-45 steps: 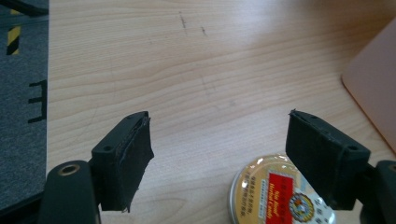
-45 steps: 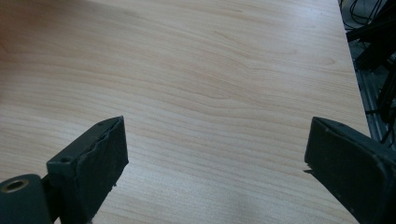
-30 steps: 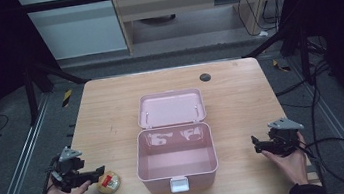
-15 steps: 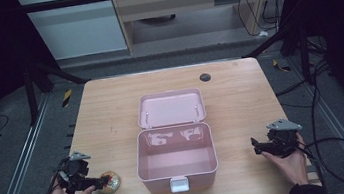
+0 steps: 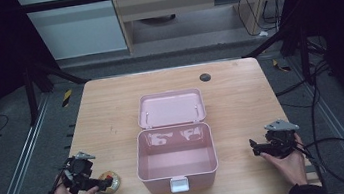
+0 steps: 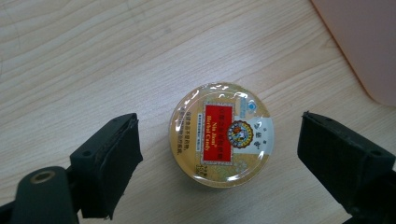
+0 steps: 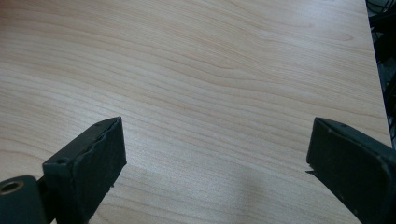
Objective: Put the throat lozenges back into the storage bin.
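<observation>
Two grippers are working at a wooden table (image 5: pixel 111 110), and only the left gripper (image 5: pixel 101 183) is engaged with anything. Its jaws are standing wide apart on either side of a round candy tin (image 6: pixel 222 134), which is lying flat on the wood with its gold and red lid facing up; neither jaw is touching it yet. In the high view the tin (image 5: pixel 109 182) is sitting near the table's front edge, just left of an open pink box (image 5: pixel 177 163) whose lid is leaning back and whose inside is looking bare.

The right gripper (image 5: pixel 256 147) is waiting well right of the box, jaws spread wide over bare wood (image 7: pixel 210 93), holding nothing.

Judging from this, the job is barely getting started: the tin is being lined up for a grasp, but it is not yet being gripped or lifted. Closing on it, carrying it over the box wall and setting it inside all seem to be remaining, and perhaps shutting the lid as well.
</observation>
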Demonstrator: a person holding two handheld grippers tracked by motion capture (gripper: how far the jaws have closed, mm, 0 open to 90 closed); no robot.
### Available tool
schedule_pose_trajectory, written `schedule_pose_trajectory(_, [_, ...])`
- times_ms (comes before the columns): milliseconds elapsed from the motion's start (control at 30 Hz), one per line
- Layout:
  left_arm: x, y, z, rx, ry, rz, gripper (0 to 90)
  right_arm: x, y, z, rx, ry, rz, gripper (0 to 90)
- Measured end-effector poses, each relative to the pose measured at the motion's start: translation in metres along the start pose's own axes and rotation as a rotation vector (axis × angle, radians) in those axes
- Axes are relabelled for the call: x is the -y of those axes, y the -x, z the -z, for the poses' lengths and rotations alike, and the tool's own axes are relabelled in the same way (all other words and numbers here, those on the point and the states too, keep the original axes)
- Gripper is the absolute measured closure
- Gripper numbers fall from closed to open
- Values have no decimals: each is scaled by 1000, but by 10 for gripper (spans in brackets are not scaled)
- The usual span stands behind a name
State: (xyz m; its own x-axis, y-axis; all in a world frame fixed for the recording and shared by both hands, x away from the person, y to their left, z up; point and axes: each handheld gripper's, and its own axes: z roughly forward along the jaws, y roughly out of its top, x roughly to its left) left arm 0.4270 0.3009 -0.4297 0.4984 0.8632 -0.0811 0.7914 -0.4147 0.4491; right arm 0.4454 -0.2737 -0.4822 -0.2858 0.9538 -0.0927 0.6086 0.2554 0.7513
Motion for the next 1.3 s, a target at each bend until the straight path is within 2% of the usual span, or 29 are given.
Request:
schedule_pose_trajectory(333, [-1, 2, -5, 13, -14, -21, 126, 0, -2, -3, -9, -18, 12, 47])
schedule_pose_trajectory(533, [-3, 4, -10, 13, -38, -9, 126, 0, -2, -4, -11, -23, 18, 47])
schedule_pose_trajectory(767, [-4, 3, -14, 27, -40, 11, 136, 1, -4, -6, -18, -37, 28, 47])
schedule_pose_trajectory(1300, [-6, 5, -26, 28, -85, 3, 156, 1, -5, -9, -30, -52, 43, 47])
